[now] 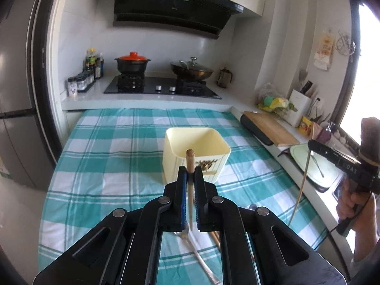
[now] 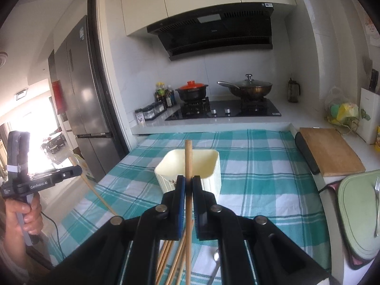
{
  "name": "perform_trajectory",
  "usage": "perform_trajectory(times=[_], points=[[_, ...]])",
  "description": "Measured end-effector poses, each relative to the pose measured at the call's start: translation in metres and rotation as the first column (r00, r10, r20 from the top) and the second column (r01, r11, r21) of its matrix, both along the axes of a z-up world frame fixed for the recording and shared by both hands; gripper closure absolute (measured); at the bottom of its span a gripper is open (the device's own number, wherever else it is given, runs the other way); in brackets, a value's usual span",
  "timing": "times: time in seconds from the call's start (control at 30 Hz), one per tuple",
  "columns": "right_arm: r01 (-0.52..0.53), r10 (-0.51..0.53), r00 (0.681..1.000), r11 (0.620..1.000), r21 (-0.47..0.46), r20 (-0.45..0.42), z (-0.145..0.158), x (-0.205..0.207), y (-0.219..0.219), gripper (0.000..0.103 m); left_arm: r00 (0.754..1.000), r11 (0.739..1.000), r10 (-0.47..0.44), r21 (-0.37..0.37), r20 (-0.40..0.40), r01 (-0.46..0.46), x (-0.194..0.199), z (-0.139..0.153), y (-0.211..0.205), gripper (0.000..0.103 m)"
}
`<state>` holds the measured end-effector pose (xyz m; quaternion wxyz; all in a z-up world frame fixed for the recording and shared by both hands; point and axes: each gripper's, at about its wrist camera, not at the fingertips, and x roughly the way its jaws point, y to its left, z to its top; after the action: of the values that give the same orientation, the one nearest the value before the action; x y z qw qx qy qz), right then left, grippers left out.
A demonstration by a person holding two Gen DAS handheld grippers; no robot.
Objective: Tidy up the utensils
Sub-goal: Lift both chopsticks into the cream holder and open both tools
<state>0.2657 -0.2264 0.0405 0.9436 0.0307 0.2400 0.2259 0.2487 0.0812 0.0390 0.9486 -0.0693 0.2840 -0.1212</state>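
Observation:
A cream square utensil holder (image 1: 197,154) stands on the teal checked cloth; it also shows in the right wrist view (image 2: 190,168). My left gripper (image 1: 190,173) is shut on a wooden chopstick (image 1: 190,159), held upright just in front of the holder. My right gripper (image 2: 188,185) is shut on another wooden chopstick (image 2: 188,156), also upright before the holder. Several loose chopsticks (image 2: 173,258) and a spoon (image 2: 216,258) lie on the cloth below the right gripper. A metal fork (image 1: 201,258) lies below the left gripper.
A wooden cutting board (image 2: 330,152) sits on the counter at the right, with a green tray (image 2: 358,216) holding a fork (image 2: 377,204). The stove (image 1: 161,86) with a pot and a wok is behind. A fridge (image 2: 83,99) stands at the left.

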Motion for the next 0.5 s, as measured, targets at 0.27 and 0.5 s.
perform_trajectory(times=[0.27, 0.5], points=[[0.017, -0.021, 0.998, 0.999, 0.05, 0.064, 0.019, 0.019, 0.01, 0.097, 0.999, 0.998, -0.027, -0.059, 0.03, 0.028, 0.018, 0.033, 0.001, 0.099], [0.006, -0.016, 0.991, 0.997, 0.075, 0.132, 0.056, 0.076, 0.034, 0.097, 0.998, 0.998, -0.013, -0.056, 0.057, 0.017, 0.068, 0.064, -0.001, 0.099]])
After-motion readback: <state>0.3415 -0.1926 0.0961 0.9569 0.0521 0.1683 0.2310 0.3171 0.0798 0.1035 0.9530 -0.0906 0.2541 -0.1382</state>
